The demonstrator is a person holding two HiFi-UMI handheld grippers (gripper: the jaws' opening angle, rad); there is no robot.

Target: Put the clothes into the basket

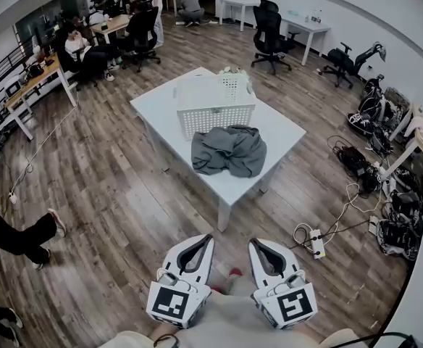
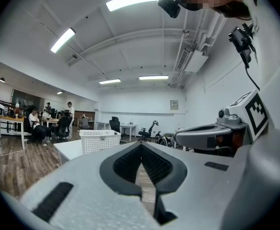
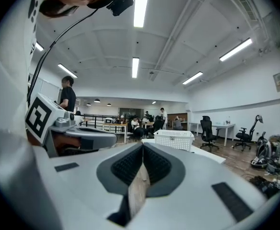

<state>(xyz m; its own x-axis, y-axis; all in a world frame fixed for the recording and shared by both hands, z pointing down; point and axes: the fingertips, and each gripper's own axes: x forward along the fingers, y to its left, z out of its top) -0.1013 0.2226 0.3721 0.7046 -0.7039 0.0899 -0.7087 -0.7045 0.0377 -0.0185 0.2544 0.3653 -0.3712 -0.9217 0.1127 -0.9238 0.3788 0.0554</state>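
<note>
Spanning the whole head view, a brown wood-plank floor [image 1: 110, 194] carries a white rectangular table [image 1: 161, 104], set cornerwise to the viewer. On the table's middle stands a white perforated plastic basket [image 1: 215, 107], upright, with its open top upward. Directly in front of the basket, on the table's nearer half, lies a crumpled dark grey garment [image 1: 229, 151]. Its far edge reaches the basket's front wall and probably touches it, though the angle leaves that unsure. The garment rests wholly on the tabletop, outside the basket.

At the bottom of the head view the left gripper [image 1: 210, 238] and the right gripper [image 1: 253, 242], both white with dark ribbed pads, sit side by side, pointing toward the table. Each has its jaws pressed together with nothing between them. Both are well apart from the garment, which lies ahead of them across a stretch of floor, roughly in line with the gap between them. Each gripper view shows the basket beyond the closed tips, left of centre in the left gripper view and right of centre in the right gripper view.
</note>
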